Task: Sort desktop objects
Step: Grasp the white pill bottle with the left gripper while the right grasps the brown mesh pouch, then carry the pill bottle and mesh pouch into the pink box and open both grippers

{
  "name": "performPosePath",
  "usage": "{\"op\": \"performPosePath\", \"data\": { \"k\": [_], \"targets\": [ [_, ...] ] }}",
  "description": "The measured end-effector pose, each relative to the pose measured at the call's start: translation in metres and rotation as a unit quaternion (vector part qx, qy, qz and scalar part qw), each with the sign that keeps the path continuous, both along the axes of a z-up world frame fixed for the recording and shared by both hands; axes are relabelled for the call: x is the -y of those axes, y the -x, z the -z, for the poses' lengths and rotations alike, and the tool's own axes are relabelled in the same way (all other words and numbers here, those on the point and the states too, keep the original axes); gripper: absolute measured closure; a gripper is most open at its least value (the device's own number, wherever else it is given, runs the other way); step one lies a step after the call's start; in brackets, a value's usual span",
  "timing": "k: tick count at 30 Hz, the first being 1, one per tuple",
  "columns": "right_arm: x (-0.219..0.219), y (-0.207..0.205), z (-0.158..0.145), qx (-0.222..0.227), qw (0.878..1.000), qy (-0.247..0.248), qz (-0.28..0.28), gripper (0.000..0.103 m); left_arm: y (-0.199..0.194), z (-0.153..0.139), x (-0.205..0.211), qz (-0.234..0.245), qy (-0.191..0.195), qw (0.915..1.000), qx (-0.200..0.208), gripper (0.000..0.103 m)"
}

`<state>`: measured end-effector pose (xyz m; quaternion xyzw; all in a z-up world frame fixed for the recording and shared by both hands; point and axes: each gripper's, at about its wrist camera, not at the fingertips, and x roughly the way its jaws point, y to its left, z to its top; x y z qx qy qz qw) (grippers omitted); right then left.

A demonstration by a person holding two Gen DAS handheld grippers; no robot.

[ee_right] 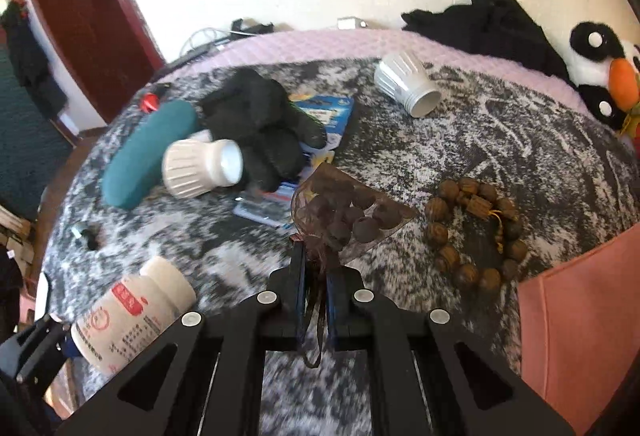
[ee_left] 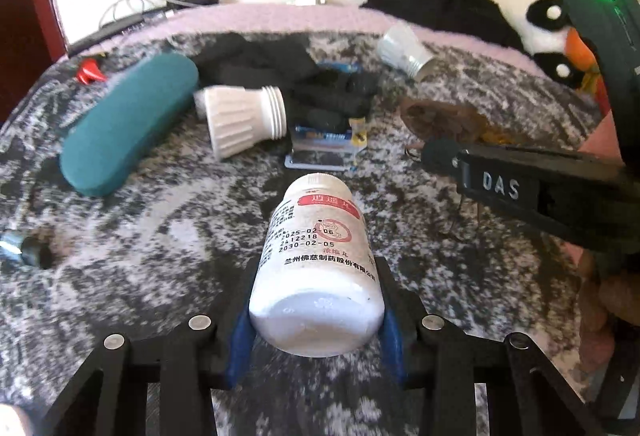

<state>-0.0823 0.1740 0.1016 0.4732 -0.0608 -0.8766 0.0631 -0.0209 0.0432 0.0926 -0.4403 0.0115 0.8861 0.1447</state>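
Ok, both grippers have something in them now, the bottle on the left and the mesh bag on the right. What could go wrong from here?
1. The left gripper grips the white pill bottle only near its base, with most of its length sticking out past the pads; it could pivot or slip.
2. The right gripper pinches just the drawstring neck of the mesh bag of beads; the bag may swing, or the thin fabric slide out.
3. A swinging bag could snag the loose bead bracelet beside it.

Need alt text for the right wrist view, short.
The right hand-held gripper is shut on the neck of a sheer brown pouch of dark beads above a grey mottled cloth. A wooden bead bracelet lies to the right; at lower left, the left hand-held gripper holds a white pill bottle.
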Motion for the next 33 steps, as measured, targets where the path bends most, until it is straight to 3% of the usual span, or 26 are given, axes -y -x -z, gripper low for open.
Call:
{"op": "performPosePath", "data": {
  "k": [10, 18, 25, 33],
  "targets": [
    [0.005, -0.077, -0.078, -0.073, 0.997, 0.017, -0.015, 0.095, -0.050, -0.067, 0.019, 0.009, -0.059, 0.9969, -0.051, 0.059],
    [-0.005, -0.149, -0.144, -0.147, 0.988, 0.033, -0.023, 0.095, -0.093, -0.121, -0.001, 0.040, -0.090, 0.9897, -0.104, 0.059],
    [-0.045, -0.203, -0.185, -0.205, 0.979, 0.020, 0.011, 0.095, -0.127, -0.159, -0.044, 0.090, -0.110, 0.9792, -0.144, 0.059],
    [-0.128, -0.252, -0.214, -0.252, 0.963, 0.004, 0.100, 0.095, -0.142, -0.174, -0.132, 0.145, -0.111, 0.9711, -0.154, 0.059]
  ]
}}
